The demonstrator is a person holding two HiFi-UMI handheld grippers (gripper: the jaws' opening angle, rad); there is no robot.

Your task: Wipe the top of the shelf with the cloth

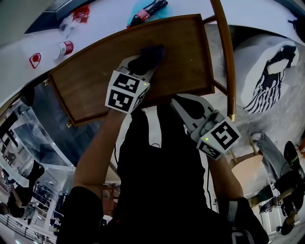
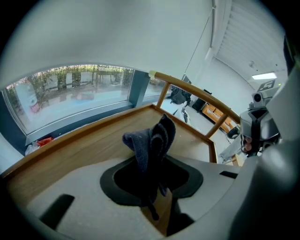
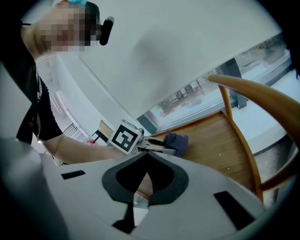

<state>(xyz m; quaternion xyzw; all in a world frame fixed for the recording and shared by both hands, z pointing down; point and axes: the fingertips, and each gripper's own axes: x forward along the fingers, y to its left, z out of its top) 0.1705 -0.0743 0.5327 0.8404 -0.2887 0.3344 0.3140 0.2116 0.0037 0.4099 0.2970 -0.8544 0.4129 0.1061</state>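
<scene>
The shelf top (image 1: 186, 52) is a brown wooden panel with a raised rim, in the upper middle of the head view. My left gripper (image 1: 143, 64) reaches over its middle and is shut on a dark blue cloth (image 1: 151, 53), which rests bunched on the wood. In the left gripper view the cloth (image 2: 150, 140) sticks up between the jaws of the gripper (image 2: 151, 163) over the shelf top (image 2: 79, 145). My right gripper (image 1: 180, 104) hovers at the shelf's near edge, shut and empty. The right gripper view shows that gripper (image 3: 146, 157), and beyond it the cloth (image 3: 178, 142) on the shelf top (image 3: 220, 140).
A curved wooden rail (image 1: 225, 52) runs down the shelf's right side. Beyond the shelf lie a red-capped bottle (image 1: 64, 48) and a red and black tool (image 1: 147, 12). A white bag with striped fabric (image 1: 269, 76) and a round stool (image 1: 248, 172) sit on the right.
</scene>
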